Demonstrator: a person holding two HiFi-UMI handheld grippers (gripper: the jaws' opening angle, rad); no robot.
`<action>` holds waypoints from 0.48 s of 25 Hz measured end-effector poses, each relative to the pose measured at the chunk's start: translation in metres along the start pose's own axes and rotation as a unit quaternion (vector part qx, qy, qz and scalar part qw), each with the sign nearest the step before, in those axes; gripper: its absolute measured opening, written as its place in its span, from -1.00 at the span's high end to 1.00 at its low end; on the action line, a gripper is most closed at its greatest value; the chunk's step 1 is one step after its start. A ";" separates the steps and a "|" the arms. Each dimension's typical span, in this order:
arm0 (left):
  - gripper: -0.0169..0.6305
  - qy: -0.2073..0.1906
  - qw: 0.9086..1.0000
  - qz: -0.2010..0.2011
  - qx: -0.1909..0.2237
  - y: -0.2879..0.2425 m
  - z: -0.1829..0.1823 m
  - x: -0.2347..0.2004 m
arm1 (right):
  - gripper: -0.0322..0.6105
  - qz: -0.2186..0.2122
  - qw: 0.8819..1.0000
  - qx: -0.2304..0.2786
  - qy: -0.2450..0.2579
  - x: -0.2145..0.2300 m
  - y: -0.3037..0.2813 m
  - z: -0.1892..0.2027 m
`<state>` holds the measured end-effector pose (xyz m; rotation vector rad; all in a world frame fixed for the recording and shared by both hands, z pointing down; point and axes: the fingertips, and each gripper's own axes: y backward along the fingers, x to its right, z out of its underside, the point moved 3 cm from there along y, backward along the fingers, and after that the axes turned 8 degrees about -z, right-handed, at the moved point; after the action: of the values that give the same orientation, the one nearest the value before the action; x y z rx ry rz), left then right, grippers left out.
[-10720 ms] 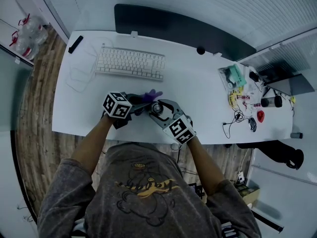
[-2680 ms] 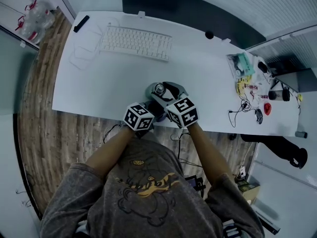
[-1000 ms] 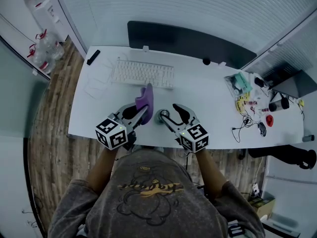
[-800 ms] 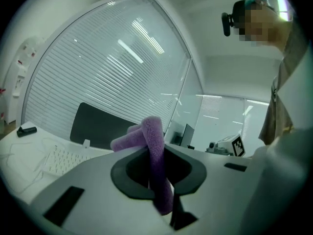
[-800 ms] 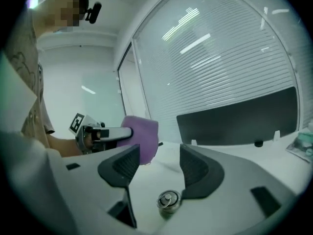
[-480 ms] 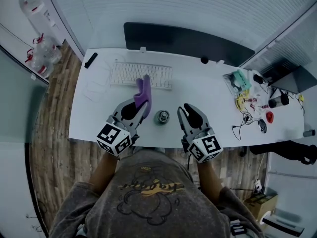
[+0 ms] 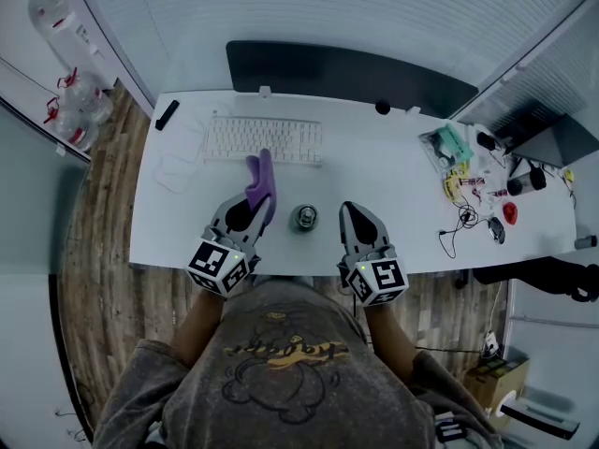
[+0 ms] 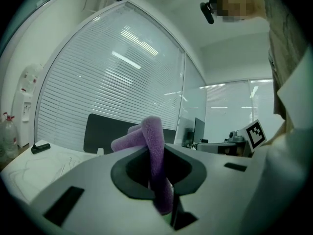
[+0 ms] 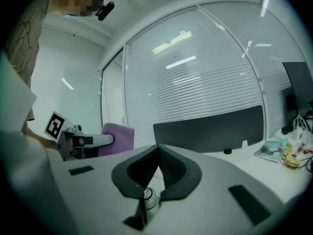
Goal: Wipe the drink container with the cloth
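Two hand-held grippers are pictured above the near edge of a white worktop [image 7: 393, 195], one on either side of the drink container [image 7: 304, 218], which stands on the worktop with neither gripper touching it.

Just left of the container, the left gripper [image 7: 260, 202] is shown with its fingers clamped on a purple cloth [image 7: 260, 178]. The free end of the cloth sticks out past the fingertips, near the container but apart from it.

Just right of the container, the right gripper [image 7: 350, 211] is shown with its fingers brought together, having just been closing. Nothing is caught between them. In the right gripper view the container's metal top [image 9: 149, 198] is glimpsed low down, through the gap behind the joined tips.

Beyond the container and a little to its left, a white keyboard [image 7: 263, 140] is laid flat. Farther beyond the container, a dark panel [image 7: 346, 73] is seen standing along the worktop's back edge. Well to the container's right, cables and small items [image 7: 468, 181] are scattered.
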<state>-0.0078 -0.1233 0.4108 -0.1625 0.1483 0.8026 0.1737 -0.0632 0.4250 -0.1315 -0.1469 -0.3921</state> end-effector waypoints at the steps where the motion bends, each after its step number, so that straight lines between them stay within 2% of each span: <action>1: 0.79 0.002 1.000 -0.003 -0.001 0.000 0.003 -0.001 | 0.89 0.002 1.000 -0.001 -0.003 0.001 0.000 0.002; 12: 0.80 0.021 0.999 -0.023 -0.014 -0.001 0.012 -0.006 | 0.89 0.008 1.000 -0.011 -0.006 0.007 0.000 0.013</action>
<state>-0.0101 -0.1258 0.4242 -0.2076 0.1720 0.7561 0.1788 -0.0636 0.4391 -0.1567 -0.1523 -0.3774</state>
